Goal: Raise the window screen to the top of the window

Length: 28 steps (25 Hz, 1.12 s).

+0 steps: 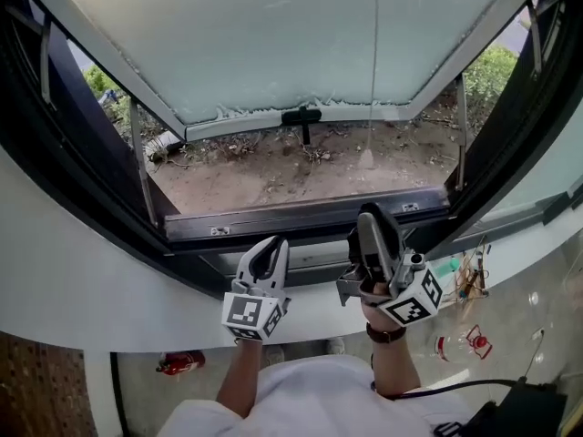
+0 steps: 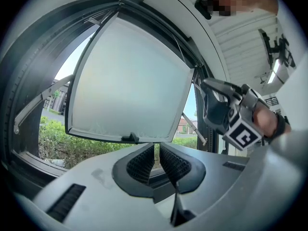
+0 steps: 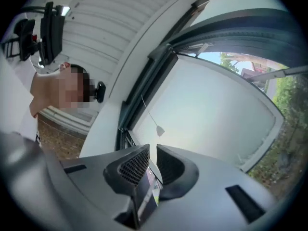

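I can read no writing anywhere. Two small pale labels (image 1: 219,231) sit on the window screen bar (image 1: 301,218), but their print is too small for me to make out, and the cubes carry only black-and-white square markers.

My right gripper (image 1: 372,221) is up against the bar towards its right end. In its own view the jaws stand only a narrow gap apart, with a thin dark strip pinched between them. My left gripper (image 1: 271,248) hangs just below the bar, left of the right one. Its jaws are a slit apart with nothing in them, and greenery shows through the gap.

The window screen bar lies along the bottom of the window opening.

I count:
- two grippers, each with one marker cube
- one frosted sash (image 1: 273,35) swung outward above the bar
- one dark handle (image 1: 301,116) on the sash's lower edge
- one thin cord ending in a small pendant (image 1: 367,159)
- two metal stay arms (image 1: 141,171), one at each side of the opening
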Each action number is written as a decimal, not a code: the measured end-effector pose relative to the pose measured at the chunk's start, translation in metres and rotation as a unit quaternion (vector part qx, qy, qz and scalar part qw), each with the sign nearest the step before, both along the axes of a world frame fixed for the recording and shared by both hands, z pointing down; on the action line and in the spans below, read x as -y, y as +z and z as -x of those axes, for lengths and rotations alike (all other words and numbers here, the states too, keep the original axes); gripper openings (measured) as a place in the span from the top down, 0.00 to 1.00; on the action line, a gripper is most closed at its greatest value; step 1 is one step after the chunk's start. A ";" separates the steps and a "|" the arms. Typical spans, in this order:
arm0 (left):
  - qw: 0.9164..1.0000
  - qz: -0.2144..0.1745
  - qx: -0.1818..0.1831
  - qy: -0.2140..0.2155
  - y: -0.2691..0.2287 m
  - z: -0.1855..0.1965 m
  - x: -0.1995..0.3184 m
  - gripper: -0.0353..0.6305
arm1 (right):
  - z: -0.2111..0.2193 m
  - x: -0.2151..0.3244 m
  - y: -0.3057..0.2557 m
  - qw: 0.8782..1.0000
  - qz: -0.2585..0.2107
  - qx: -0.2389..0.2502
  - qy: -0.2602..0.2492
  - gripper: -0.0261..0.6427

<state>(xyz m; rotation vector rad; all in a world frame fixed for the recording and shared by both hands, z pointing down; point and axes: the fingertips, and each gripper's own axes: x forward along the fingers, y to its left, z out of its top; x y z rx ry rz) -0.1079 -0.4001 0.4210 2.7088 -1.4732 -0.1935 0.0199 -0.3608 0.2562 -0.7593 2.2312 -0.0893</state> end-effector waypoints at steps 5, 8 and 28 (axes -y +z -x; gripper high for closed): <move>1.000 0.007 0.000 0.008 0.004 -0.007 0.003 0.89 | 0.032 0.024 0.096 0.959 0.074 -0.257 0.093 0.89; 1.000 0.007 0.000 0.009 0.005 -0.010 0.005 0.89 | 0.043 0.030 0.140 0.926 0.104 -0.340 0.128 0.89; 1.000 0.016 0.010 -0.002 0.017 -0.009 0.007 0.94 | 0.042 0.047 0.178 0.901 0.137 -0.371 0.179 0.96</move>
